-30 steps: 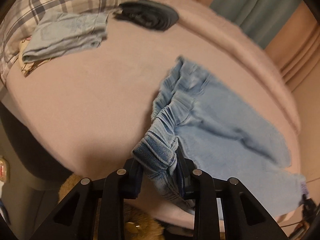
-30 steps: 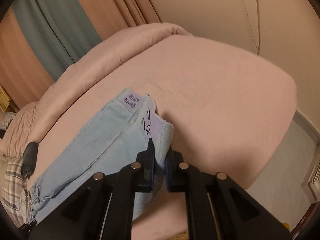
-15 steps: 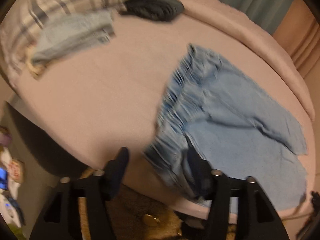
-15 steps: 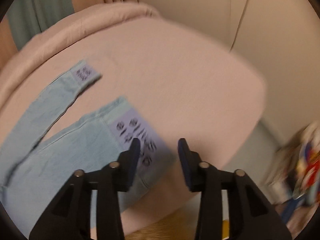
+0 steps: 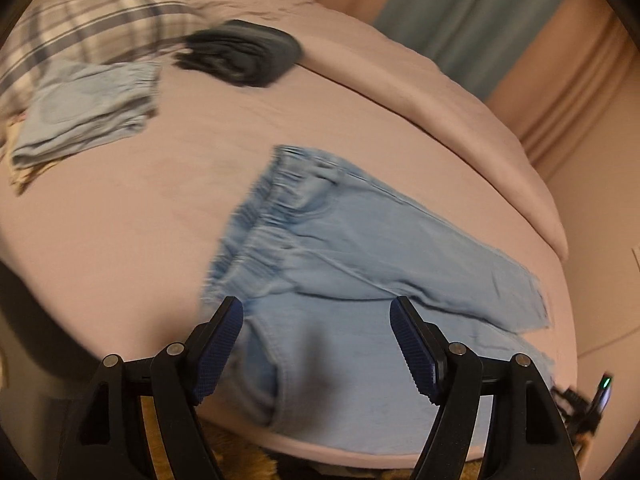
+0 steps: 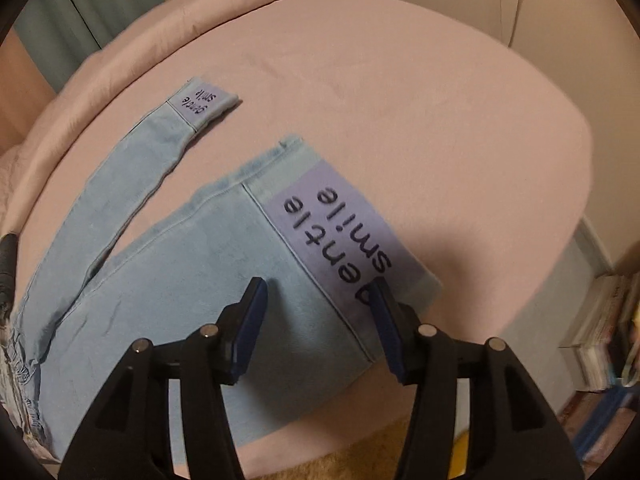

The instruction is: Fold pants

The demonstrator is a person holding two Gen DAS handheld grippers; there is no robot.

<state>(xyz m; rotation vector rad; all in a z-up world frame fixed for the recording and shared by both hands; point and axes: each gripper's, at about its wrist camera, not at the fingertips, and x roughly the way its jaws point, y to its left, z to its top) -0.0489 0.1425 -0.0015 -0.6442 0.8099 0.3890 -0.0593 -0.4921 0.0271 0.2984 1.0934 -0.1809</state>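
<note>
Left wrist view shows us our left gripper (image 5: 316,320) spread wide with nothing between its fingers, above the waistband end of the light blue pants (image 5: 360,264), which lie flat on the pink bed (image 5: 120,220) with both legs apart. Right wrist view shows our right gripper (image 6: 318,300) equally open over the near leg's lavender cuff (image 6: 340,236), printed "gentle smile"; folded clothes (image 5: 84,116) sit near the pillow (image 5: 92,28).

Pants (image 5: 360,264): one pair, flat on the bed (image 5: 120,240)
Printed cuffs (image 6: 336,232): two
Folded blue clothes (image 5: 88,108): one pile, beyond the pants
Dark clothes (image 5: 244,56): one pile
Checked pillow (image 5: 100,24): one
Grippers (image 5: 316,340): two
</note>
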